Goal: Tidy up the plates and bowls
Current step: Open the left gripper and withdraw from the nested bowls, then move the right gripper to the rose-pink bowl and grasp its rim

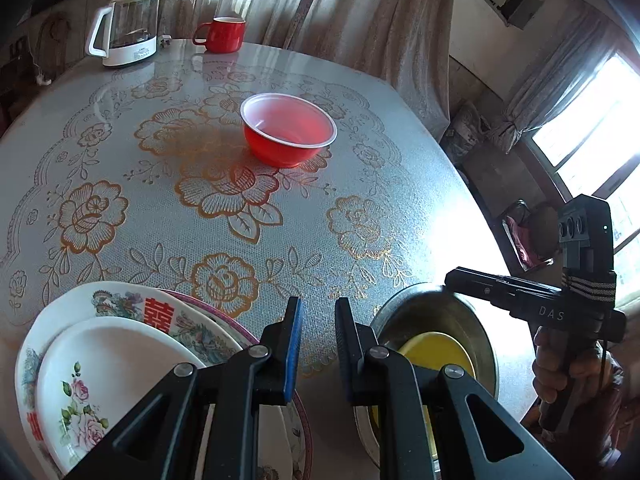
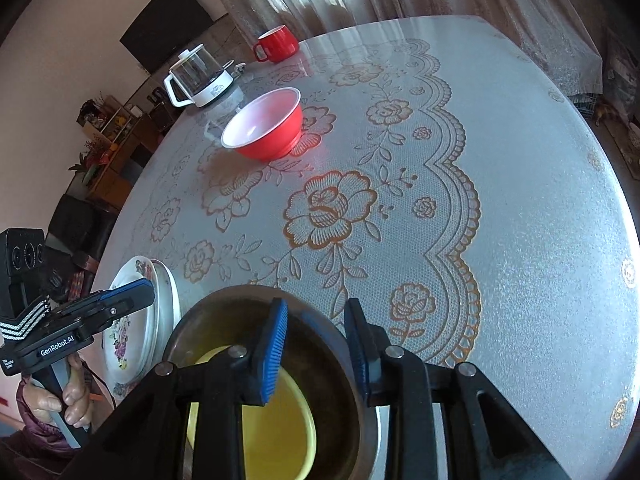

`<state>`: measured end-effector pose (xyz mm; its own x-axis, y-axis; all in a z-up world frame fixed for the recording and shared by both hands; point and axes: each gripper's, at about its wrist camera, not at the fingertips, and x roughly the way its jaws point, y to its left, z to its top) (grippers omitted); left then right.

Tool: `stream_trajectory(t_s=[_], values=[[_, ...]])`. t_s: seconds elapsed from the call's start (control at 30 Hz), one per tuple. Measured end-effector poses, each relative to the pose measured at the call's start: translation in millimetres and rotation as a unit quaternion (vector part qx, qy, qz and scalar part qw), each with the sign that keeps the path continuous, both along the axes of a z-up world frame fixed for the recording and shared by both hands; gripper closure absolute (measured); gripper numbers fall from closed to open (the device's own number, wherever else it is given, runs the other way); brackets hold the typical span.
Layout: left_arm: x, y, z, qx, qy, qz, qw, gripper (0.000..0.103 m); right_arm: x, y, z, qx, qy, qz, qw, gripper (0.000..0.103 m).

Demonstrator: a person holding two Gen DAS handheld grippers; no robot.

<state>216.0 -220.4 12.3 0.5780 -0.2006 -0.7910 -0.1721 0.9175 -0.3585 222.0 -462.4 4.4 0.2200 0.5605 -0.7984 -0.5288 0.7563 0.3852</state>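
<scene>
We list, largest first: worktop [image 1: 400,168]; near left, stacked china plates [image 1: 120,344], stiff, breakable; near right, steel bowl [image 2: 320,344] nesting a yellow bowl [image 2: 280,432]; mid-worktop, red bowl [image 1: 288,130], seemingly light plastic, slippery, best pinched at its rim. Left tool [image 1: 318,320] nearly closed, empty; right tool [image 2: 316,320] slightly parted above the steel bowl, empty.

A glass kettle [image 1: 126,28] and red mug [image 1: 222,34] stand near the curtains [image 1: 320,0].
</scene>
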Motion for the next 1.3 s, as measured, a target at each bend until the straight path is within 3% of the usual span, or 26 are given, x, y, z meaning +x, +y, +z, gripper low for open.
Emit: stream_trajectory(t_s=[0.3, 0.83, 1.3], values=[[32, 21, 2, -0.020, 0.006, 0.034, 0.9992, 0.088, 35, 47, 14, 0.047, 0.011, 0.019, 0.999, 0.074], [62, 49, -14, -0.019, 0.025, 0.070, 0.9970, 0.088, 130, 102, -9, 0.099, 0.090, -0.048, 0.990, 0.073], [70, 66, -24, -0.031, 0.031, 0.102, 0.9938, 0.088, 151, 124, -14, 0.067, 0.086, -0.041, 0.993, 0.074]])
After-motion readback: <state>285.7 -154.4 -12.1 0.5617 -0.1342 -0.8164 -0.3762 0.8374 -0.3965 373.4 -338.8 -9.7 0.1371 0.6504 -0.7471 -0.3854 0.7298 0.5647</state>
